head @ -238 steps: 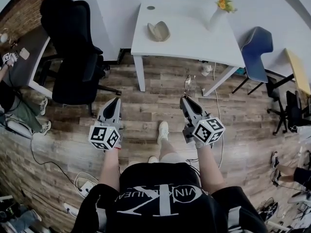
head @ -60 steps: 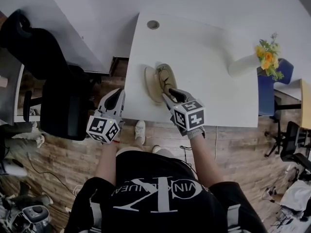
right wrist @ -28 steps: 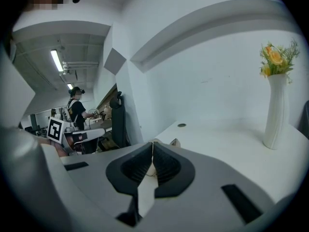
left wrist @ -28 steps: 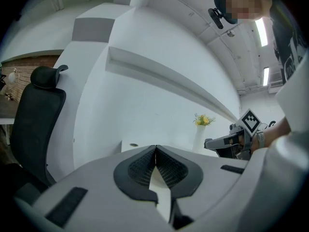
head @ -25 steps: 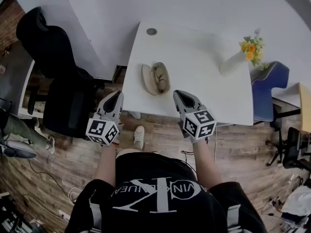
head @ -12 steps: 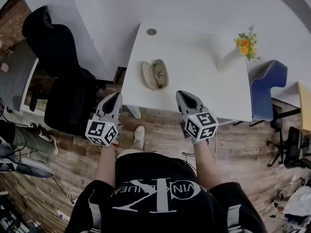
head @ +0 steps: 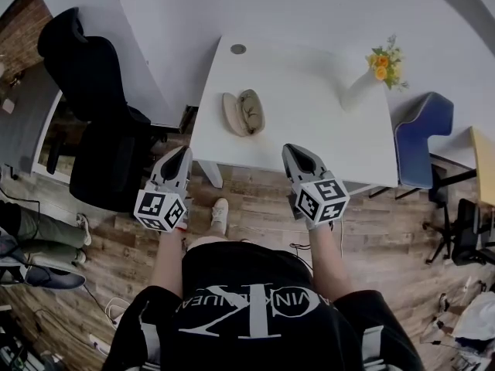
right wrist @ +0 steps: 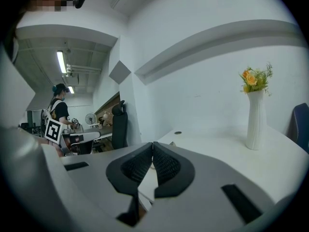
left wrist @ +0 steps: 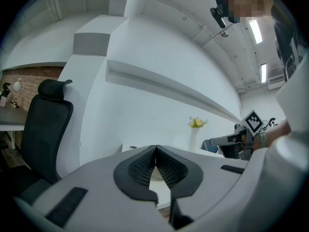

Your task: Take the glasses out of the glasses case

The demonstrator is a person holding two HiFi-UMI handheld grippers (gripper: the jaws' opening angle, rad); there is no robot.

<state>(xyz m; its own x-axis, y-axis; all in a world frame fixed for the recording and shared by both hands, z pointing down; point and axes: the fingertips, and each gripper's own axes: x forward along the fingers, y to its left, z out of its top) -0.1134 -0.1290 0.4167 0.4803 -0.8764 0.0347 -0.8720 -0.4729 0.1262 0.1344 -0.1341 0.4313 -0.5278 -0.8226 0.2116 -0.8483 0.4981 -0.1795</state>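
Note:
An open beige glasses case [head: 236, 114] lies near the front left of the white table [head: 309, 122], with the glasses [head: 250, 111] resting in its right half. Both grippers hang in front of the table's near edge, over the wooden floor, well short of the case. My left gripper [head: 182, 154] is shut with nothing between its jaws, as the left gripper view [left wrist: 155, 150] shows. My right gripper [head: 296, 153] is also shut and empty, its pads [right wrist: 152, 145] meeting at the tips. The case is hidden behind the jaws in both gripper views.
A white vase of yellow flowers [head: 363, 79] stands at the table's far right; it shows as the vase [right wrist: 255, 117] in the right gripper view. A black office chair [head: 97, 114] stands left of the table, a blue chair [head: 424, 134] to the right. A person [right wrist: 58, 111] stands far off.
Both grippers and the head have drawn back from the table; the case now lies farther ahead of the jaws. The right gripper left the case, and both stayed shut.

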